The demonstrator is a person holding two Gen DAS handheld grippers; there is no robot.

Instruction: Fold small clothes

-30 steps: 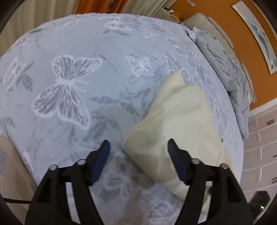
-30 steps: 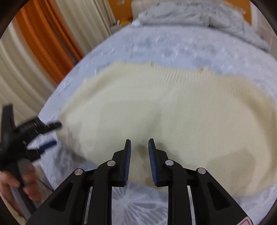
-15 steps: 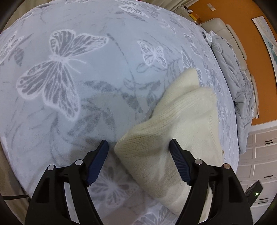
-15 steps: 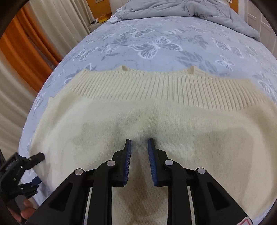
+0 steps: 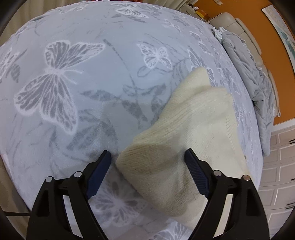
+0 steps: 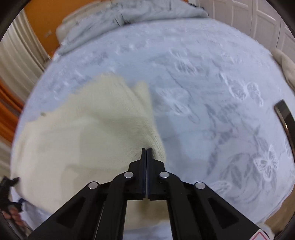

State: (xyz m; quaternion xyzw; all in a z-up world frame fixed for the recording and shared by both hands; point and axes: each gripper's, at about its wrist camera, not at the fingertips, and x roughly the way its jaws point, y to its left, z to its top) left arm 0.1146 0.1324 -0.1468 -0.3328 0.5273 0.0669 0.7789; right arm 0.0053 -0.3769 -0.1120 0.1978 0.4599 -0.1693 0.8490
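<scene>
the cream sweater (image 5: 186, 140) lies on the butterfly bedspread (image 5: 77, 77), partly folded, with a thick knitted corner bunched up between the jaws of the left gripper (image 5: 148, 162). those jaws have just been opening and stand wide, the corner sits between them but neither pad presses on it, so this tool holds nothing

the right gripper (image 6: 147, 154) has just been closing and its jaws look pressed together at the sweater's right-hand edge (image 6: 103, 129). the view is smeared and the pads hide the contact, so it is not clear whether any knit is pinched between them, or whether they have shut just above the cloth

the main risk is a missed or shallow bite on that edge. the knit is thick and soft, and if only a few loops are caught, a pull across the bed would likely let the edge slip free and the fold fall back. a second risk is the pads nipping the bedspread along with the sweater, which would drag the cover and wrinkle the layers beneath. with the left tool open, nothing pins the far corner, so a hard tug from the right could slide the whole sweater instead of folding it. the grey duvet (image 6: 132, 16) lies well clear at the far end of the bed
</scene>
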